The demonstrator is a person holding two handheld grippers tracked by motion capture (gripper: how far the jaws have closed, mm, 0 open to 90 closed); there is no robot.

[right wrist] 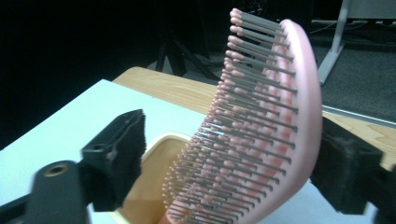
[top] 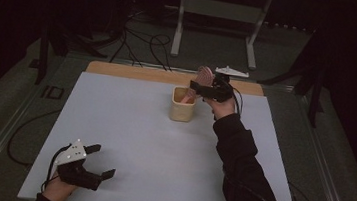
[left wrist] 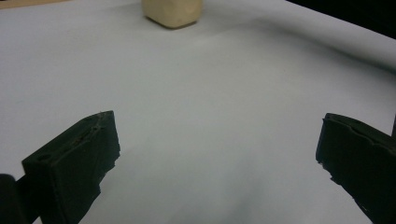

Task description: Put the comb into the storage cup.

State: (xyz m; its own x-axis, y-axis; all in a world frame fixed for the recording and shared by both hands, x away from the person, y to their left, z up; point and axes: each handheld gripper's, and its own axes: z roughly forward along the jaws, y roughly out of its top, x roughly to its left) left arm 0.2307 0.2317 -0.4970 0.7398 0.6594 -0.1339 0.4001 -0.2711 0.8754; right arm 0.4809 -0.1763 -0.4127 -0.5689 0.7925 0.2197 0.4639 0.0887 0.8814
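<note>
A pink hairbrush (top: pixel 204 76) stands handle-down in a cream cup (top: pixel 182 104) at the back middle of the table. My right gripper (top: pixel 204 83) is around the brush head with its jaws open. In the right gripper view the brush (right wrist: pixel 266 130) leans bristles-left between the pads, above the cup (right wrist: pixel 154 186). The left pad stands clear of the bristles, and the right pad sits close behind the brush's back. My left gripper (top: pixel 103 161) rests at the near left corner, open, with nothing between its jaws (left wrist: pixel 217 140). The cup (left wrist: pixel 173 11) lies far ahead of it.
A pale sheet (top: pixel 138 126) covers the table, with a wooden strip (top: pixel 134 71) along its far edge. Beyond the table stand a white frame (top: pixel 216 9) and loose cables (top: pixel 142 41) on the dark floor.
</note>
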